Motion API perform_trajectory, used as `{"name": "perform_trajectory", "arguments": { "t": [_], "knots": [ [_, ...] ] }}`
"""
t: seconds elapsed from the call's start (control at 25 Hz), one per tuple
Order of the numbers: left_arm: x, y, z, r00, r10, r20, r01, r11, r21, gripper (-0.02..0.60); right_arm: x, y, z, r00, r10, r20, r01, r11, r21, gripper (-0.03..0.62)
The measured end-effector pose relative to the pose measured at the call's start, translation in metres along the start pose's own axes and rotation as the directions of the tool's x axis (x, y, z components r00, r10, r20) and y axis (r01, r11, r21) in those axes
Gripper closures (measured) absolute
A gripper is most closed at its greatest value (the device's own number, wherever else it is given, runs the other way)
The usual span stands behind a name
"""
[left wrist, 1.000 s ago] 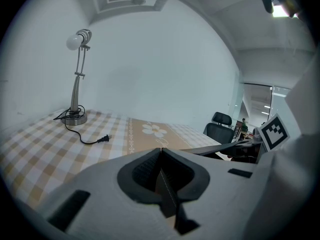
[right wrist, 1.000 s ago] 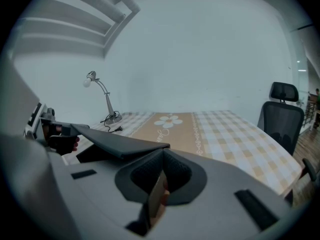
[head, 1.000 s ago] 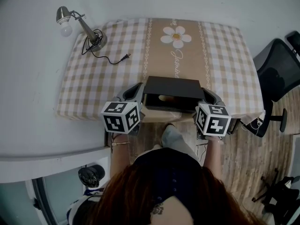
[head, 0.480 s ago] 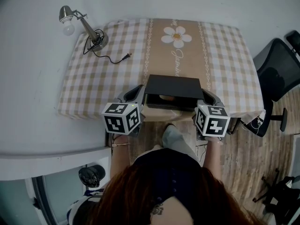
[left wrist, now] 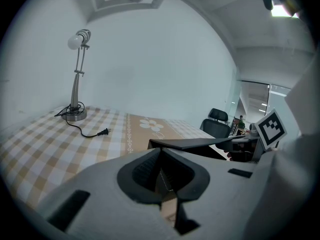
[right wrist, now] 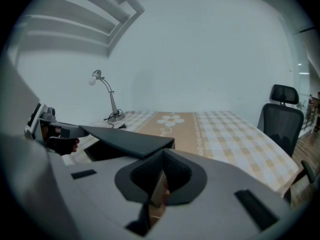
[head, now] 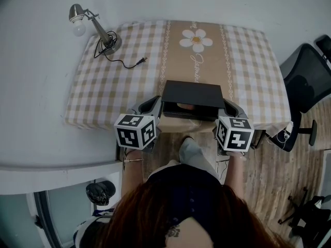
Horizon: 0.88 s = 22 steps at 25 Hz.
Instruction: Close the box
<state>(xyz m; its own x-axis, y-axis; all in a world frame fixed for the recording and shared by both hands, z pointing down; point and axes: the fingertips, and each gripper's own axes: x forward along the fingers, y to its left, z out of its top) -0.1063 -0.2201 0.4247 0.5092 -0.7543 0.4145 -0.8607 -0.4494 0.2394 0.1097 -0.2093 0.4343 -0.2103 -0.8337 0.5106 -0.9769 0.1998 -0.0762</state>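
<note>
A black box point(head: 189, 111) sits at the near edge of the checked table point(head: 124, 87). Its flat black lid point(head: 191, 93) hovers half-lowered, leaving a narrow front slit where something tan shows inside. My left gripper point(head: 155, 102) is at the lid's left near corner and my right gripper point(head: 226, 104) at its right near corner. In the left gripper view the shut jaws of the left gripper point(left wrist: 160, 154) meet right at the lid point(left wrist: 200, 144) corner. In the right gripper view the right gripper point(right wrist: 162, 155) does the same under the lid point(right wrist: 130, 139), above the open base point(right wrist: 102, 151).
A desk lamp point(head: 95, 27) with its loose cord and plug point(head: 129, 63) stands at the table's far left. A daisy print point(head: 196, 39) marks the cloth's centre strip. A black office chair point(head: 310, 76) is to the right. My knees and shoe point(head: 191, 149) are below the table edge.
The lid has come down over the last second, narrowing the front opening. Both grippers stayed at its corners and shifted only slightly.
</note>
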Motion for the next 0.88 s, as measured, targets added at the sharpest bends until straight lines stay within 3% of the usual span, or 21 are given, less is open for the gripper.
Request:
{"name": "perform_trajectory", "arguments": {
  "t": [0.88],
  "knots": [
    [-0.01,-0.013,-0.018,1.0,-0.011,-0.005,0.011,1.0,-0.015,0.552,-0.021,0.001,-0.018,1.0,-0.01,-0.02,0.01,1.0,-0.019,0.577]
  ]
}}
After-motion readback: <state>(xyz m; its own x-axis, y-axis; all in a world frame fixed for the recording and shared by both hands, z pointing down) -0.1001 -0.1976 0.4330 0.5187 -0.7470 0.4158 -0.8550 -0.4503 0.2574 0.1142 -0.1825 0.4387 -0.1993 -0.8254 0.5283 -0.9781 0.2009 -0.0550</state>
